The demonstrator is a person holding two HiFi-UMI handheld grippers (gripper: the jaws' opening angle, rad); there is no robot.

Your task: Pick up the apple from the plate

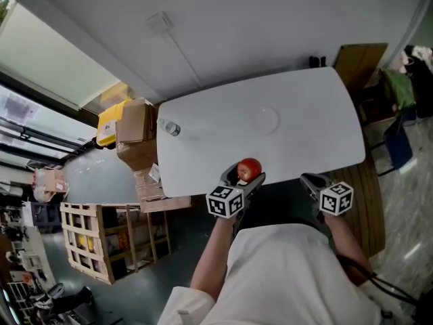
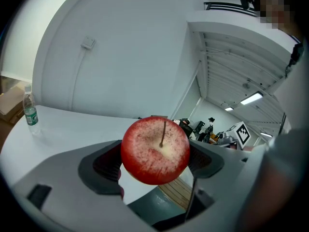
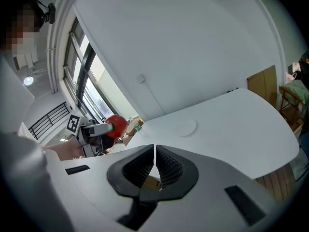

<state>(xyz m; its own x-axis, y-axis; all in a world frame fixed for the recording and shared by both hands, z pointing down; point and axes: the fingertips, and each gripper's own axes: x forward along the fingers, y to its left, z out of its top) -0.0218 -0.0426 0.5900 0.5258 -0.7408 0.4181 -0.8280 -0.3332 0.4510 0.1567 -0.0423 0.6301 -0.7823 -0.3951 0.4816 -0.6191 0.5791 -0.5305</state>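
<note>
Your left gripper (image 2: 157, 164) pinches the apple (image 2: 154, 150) by its round sides, low centre in the head view, at the table's (image 1: 318, 114) near edge, well apart from the plate (image 1: 264, 120). Right gripper (image 3: 154, 167) pressed together, empty. Risk: if you loosen the pinch, the apple likely rolls out and drops floorward.

The head view looks steeply down from above onto the white table (image 1: 304, 100). Each gripper view rides close behind its own jaws, facing low across that table toward the wall (image 2: 145, 42); head and right gripper views share the plate (image 1: 264, 119)
</note>
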